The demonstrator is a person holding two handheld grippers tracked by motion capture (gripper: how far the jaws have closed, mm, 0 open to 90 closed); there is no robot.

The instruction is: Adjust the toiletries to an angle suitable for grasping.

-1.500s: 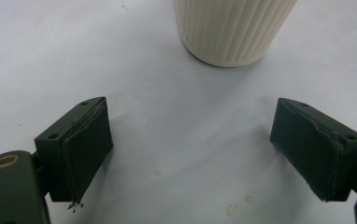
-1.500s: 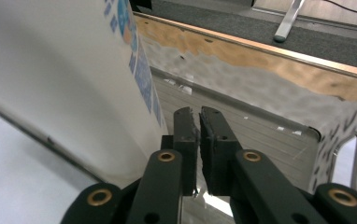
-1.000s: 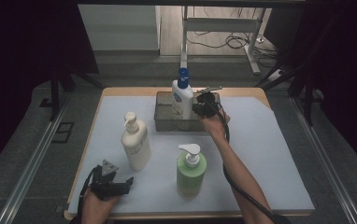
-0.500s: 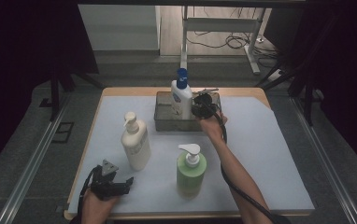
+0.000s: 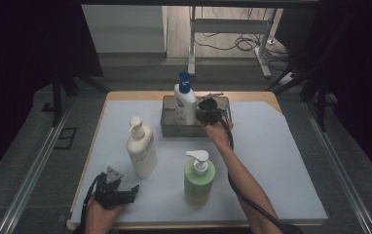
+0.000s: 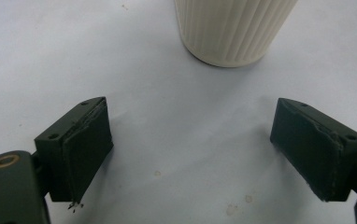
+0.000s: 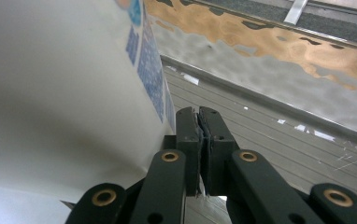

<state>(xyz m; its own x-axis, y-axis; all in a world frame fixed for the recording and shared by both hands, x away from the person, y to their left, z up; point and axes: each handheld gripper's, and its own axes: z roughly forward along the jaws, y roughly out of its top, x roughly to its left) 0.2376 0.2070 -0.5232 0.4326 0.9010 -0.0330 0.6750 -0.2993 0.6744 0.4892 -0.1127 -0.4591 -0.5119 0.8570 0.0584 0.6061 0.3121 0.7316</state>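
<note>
Work in hand: the white pump bottle with the blue cap (image 5: 185,102) stands upright in the grey metal tray (image 5: 220,101) at upper centre of the high view, in the tray's left half; I judge the job to be seating or nudging this bottle there.
Right gripper (image 5: 207,113): at upper centre of the high view, just right of the bottle. In the right gripper view its two black jaws are pressed flat together with nothing between them (image 7: 199,122); it grips nothing.
Key relation: the bottle's white wall with blue print (image 7: 50,84) takes up the left of the right gripper view, touching or all but touching the left jaw's outer face; I cannot tell which. The bottle's long axis runs vertical, and the shut jaws lie alongside it, low near the tray floor.
Left gripper (image 5: 120,196): lower left of the high view, on the white table cover (image 5: 271,161), jaws spread wide and empty (image 6: 190,154).
Nearest to it: the cream ribbed pump bottle (image 6: 230,30), at the top centre of the left gripper view, ahead of the jaws and apart from them.
Other bottle: a green pump bottle (image 5: 199,178) stands lower centre, near the right forearm.
Nearer hand: the right one, by far; any push on the blue-capped bottle would go leftward in the high view.
</note>
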